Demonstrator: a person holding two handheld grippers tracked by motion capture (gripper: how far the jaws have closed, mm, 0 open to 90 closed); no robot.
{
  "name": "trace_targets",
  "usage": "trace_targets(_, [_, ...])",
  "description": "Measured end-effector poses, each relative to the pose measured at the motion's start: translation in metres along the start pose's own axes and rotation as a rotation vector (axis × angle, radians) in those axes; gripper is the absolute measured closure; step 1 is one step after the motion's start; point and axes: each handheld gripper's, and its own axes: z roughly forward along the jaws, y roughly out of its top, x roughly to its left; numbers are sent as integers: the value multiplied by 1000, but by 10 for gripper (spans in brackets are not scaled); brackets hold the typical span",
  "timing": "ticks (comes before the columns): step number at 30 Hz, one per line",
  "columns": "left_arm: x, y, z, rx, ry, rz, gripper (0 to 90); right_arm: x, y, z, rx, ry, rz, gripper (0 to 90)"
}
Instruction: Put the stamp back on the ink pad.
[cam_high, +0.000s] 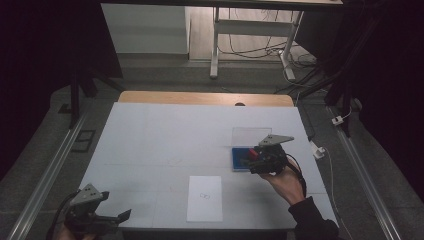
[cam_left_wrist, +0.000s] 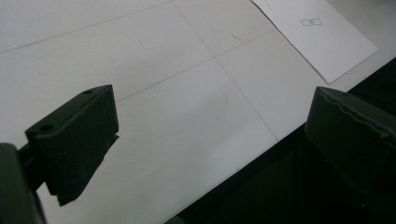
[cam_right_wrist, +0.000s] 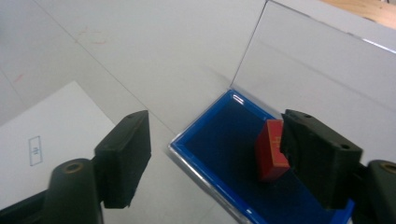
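Red block leaning upright in blue tray, long axis near vertical, right claw apart above it, left claw apart.

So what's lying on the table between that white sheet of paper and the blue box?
Nothing: in the high view the stretch of table between the white sheet and the blue box is bare.

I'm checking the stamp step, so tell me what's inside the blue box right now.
A small red block stands in the blue box, partly covered by one pad of the right gripper, whose jaws are open. The box's near-right corner is covered; its clear lid stands open.
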Motion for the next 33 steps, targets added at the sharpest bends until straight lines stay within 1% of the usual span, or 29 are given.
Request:
trace_targets(2, [0,0,0,-1,1,0,31,2,0,1,16,11,19,167])
trace_targets(4, [0,0,0,-1,0,1,30,5,-1,0,28,26,18,140])
trace_targets(6, [0,0,0,-1,1,1,30,8,-1,-3,22,36,15,113])
trace_targets(10, [0,0,-1,-3,1,-4,30,14,-1,-9,11,36,18,77])
trace_targets(12, [0,-1,-1,-4,0,-5,29,17,-2,-13,4,47,30,59])
trace_targets(16, [0,-1,-1,-3,0,-6,29,21,-7,-22,0,52,44,32])
trace_targets(21, [0,0,0,-3,-1,-9,29,26,-14,-36,-14,33,46,13])
trace_targets(25, [0,0,0,-4,1,-9,29,30,-21,-47,-24,29,49,0])
trace_targets(30, [1,0,-1,-5,0,-10,29,34,-29,-59,-40,14,54,0])
trace_targets(33, [1,0,-1,-5,-1,-10,28,35,-34,-65,-36,3,62,0])
